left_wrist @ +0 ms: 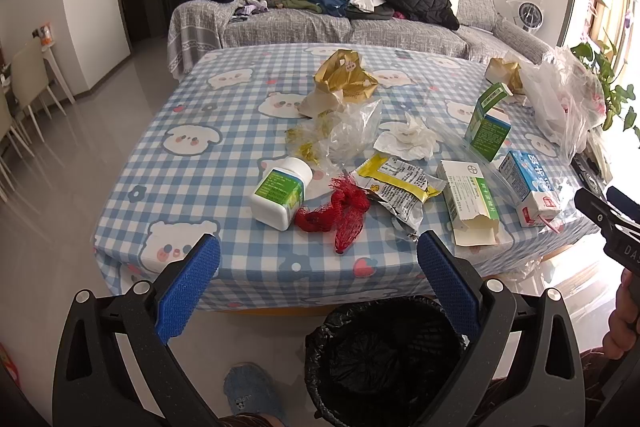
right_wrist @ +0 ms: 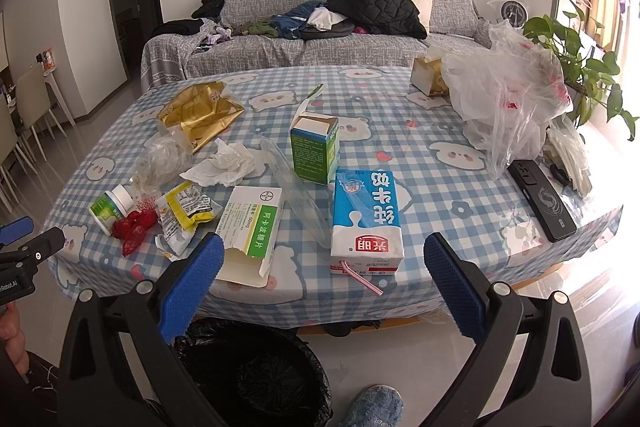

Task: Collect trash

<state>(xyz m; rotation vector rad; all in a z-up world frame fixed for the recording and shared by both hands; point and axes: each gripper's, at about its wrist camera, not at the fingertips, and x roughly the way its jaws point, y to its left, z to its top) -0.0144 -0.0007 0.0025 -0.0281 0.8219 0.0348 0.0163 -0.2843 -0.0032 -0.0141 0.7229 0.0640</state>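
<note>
I hold my left tool (left_wrist: pixel 319 259) and right tool (right_wrist: pixel 324 263) short of the desk (left_wrist: pixel 192 163), both with fingers wide apart and empty. The trash lies along the lower half of each frame: milk carton (right_wrist: pixel 366 219) at centre of the right view, white bottle (left_wrist: pixel 280 193) and red net (left_wrist: pixel 340 213) at centre of the left. The bin (left_wrist: pixel 384 359) sits at the bottom. The carton may still hold liquid and drip through its straw (right_wrist: pixel 362 277); the net could snag the wrapper (left_wrist: pixel 400 187) beside it.
</note>
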